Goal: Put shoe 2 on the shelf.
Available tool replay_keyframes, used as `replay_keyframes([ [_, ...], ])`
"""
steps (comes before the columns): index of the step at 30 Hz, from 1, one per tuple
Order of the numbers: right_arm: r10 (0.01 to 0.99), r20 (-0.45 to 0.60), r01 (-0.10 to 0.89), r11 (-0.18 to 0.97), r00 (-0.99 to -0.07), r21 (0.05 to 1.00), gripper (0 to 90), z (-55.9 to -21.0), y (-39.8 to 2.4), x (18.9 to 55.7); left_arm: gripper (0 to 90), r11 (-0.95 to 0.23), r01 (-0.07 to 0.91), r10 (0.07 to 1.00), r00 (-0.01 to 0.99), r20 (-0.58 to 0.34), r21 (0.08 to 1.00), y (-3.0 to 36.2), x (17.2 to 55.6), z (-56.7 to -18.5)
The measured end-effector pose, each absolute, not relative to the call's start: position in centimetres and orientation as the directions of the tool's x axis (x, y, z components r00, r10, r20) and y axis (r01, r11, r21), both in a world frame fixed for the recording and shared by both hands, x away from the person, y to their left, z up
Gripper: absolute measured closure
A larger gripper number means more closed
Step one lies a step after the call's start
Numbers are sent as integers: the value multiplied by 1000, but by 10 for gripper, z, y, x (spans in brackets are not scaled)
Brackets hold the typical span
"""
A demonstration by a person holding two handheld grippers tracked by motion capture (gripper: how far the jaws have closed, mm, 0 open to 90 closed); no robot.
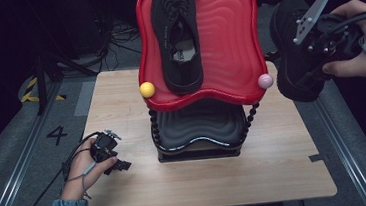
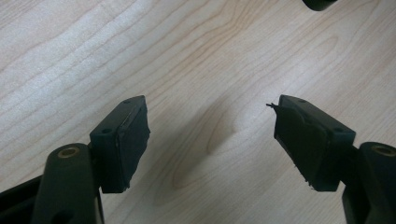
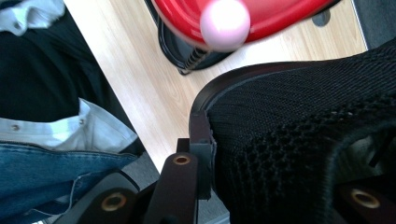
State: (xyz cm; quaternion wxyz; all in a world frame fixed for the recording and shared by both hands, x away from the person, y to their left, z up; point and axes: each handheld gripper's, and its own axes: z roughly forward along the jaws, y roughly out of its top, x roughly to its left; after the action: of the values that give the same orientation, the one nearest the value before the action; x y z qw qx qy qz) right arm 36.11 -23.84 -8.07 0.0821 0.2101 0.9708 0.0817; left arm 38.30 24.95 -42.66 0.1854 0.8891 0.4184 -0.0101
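Observation:
A black knit shoe (image 1: pixel 179 38) lies lengthwise on the red top tray (image 1: pixel 224 19) of a two-tier rack. A second black shoe (image 1: pixel 290 58) hangs in the air to the right of the rack, off the table's right edge. My right gripper (image 1: pixel 311 69) is shut on it. In the right gripper view the shoe (image 3: pixel 303 107) sits between the jaws of the right gripper (image 3: pixel 280 158), the left pad (image 3: pixel 201 140) pressing its side. My left gripper (image 1: pixel 118 164) rests low over the table at the front left. It stands open (image 2: pixel 210 135) with only bare wood between its pads.
The rack's lower black tray (image 1: pixel 198 126) sits under the red one on the wooden table (image 1: pixel 121 103). A yellow ball (image 1: pixel 147 89) and a pink ball (image 1: pixel 265 80) cap the red tray's front corners. Below the held shoe is grey floor with a rail (image 1: pixel 344 134).

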Motion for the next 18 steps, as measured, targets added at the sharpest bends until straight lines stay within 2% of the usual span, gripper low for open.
replay_keyframes([
  [18,418,-187,387,905,-889,178,840,-41,-214,357,273,-554,777,759,618,-202,299,263,388,-432],
])
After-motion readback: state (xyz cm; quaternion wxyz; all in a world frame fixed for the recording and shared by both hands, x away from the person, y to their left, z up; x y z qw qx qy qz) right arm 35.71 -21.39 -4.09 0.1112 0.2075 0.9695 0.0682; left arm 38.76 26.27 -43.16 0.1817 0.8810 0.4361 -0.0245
